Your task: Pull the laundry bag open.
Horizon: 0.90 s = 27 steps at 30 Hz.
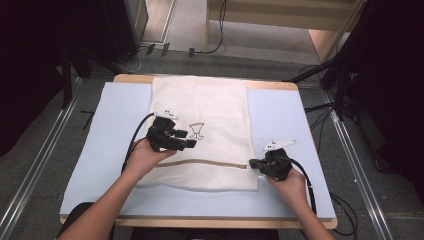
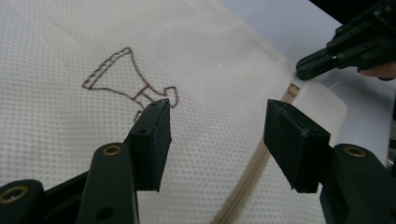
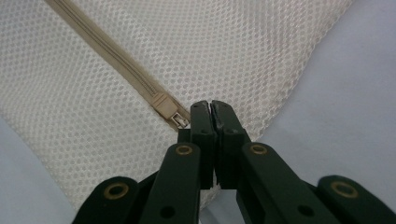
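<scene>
A white mesh laundry bag [image 1: 200, 100] lies flat on a pale blue mat [image 1: 115, 125]. A beige zipper [image 1: 210, 163] runs across its near part, and a small brown stitched figure [image 2: 126, 79] sits mid-bag. My left gripper [image 1: 187, 139] hovers over the bag beside that figure, jaws open with only mesh beneath them [image 2: 217, 112]. At the zipper's right end my right gripper [image 1: 252, 163] is shut, its tips [image 3: 212, 107] pinching the mesh right beside the zipper slider [image 3: 164, 105]. The left gripper view also shows the right gripper [image 2: 301, 70] at the bag's corner.
The mat covers a wooden table [image 1: 200, 222] whose edge shows at front and back. Bare mat lies to the left and right of the bag. Cables [image 1: 320, 107] and dark stands surround the table on the floor.
</scene>
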Tool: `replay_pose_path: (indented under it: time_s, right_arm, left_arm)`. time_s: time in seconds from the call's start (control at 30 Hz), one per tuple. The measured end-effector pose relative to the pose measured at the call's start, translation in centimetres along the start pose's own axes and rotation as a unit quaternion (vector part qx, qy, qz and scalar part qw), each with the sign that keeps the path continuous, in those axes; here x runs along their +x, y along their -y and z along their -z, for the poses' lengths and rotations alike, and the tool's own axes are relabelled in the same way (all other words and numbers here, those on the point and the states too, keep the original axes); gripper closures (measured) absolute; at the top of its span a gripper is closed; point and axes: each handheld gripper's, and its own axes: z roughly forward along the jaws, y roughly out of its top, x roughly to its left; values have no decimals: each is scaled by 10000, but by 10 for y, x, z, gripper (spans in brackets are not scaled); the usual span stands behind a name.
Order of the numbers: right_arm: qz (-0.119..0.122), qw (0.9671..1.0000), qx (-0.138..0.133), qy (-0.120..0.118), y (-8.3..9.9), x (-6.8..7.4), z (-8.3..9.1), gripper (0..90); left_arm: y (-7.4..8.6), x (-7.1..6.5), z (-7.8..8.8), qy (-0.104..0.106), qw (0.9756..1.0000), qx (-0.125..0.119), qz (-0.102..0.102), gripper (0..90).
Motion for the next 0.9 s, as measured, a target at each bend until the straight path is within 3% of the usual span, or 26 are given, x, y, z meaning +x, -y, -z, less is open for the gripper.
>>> replay_pose_path:
  time_s: [0.27,0.47,0.7,0.9]
  right_arm:
    - [104,9999,-35,-23,4,-1,-5,900]
    - [85,9999,-74,-74,5,-2,-5,900]
    - [139,9999,-73,-31,5,-1,-5,900]
    - [128,9999,-51,-21,5,0,-5,900]
  left_arm:
    - [-4,-23,-20,181,9996,113,-158,457]
    - [-7,-30,-32,289,9995,131,-87,493]
    - [-10,-42,-44,390,9991,175,-81,598]
    - [-10,-53,-63,520,9977,430,-94,682]
